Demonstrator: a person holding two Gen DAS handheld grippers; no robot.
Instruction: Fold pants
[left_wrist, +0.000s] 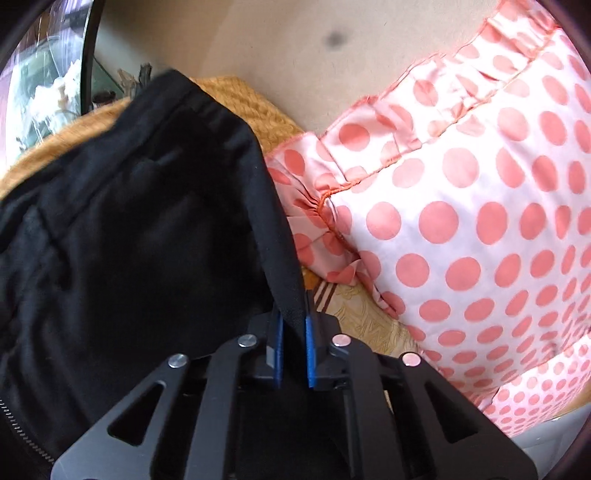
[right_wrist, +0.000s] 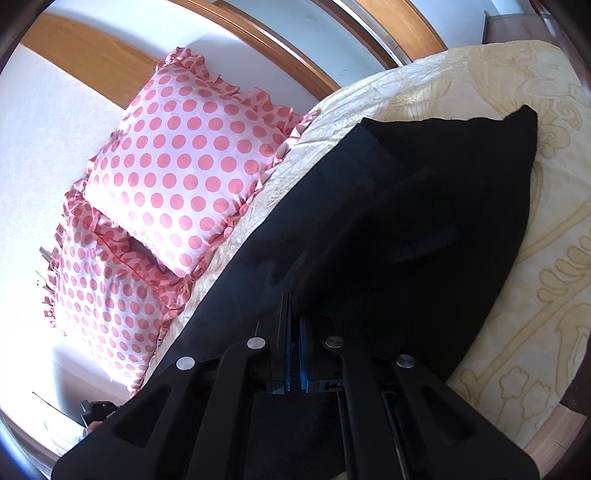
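Note:
The black pants (left_wrist: 129, 240) hang in folds across the left half of the left wrist view. A hemmed edge of them runs down between the blue pads, and my left gripper (left_wrist: 293, 323) is shut on that edge. In the right wrist view the pants (right_wrist: 406, 221) lie spread over the cream patterned bed sheet (right_wrist: 524, 295), with one end reaching the far right. My right gripper (right_wrist: 295, 325) is shut on the near edge of the pants, its pads pressed together with the black cloth bunched at their tips.
Two pink polka-dot pillows (right_wrist: 184, 166) with frilled edges lie beside the pants at the head of the bed, and one pillow (left_wrist: 461, 221) is close to my left gripper. An orange knitted cloth (left_wrist: 240, 99) lies behind the pants. A wooden headboard (right_wrist: 92, 48) stands against the wall.

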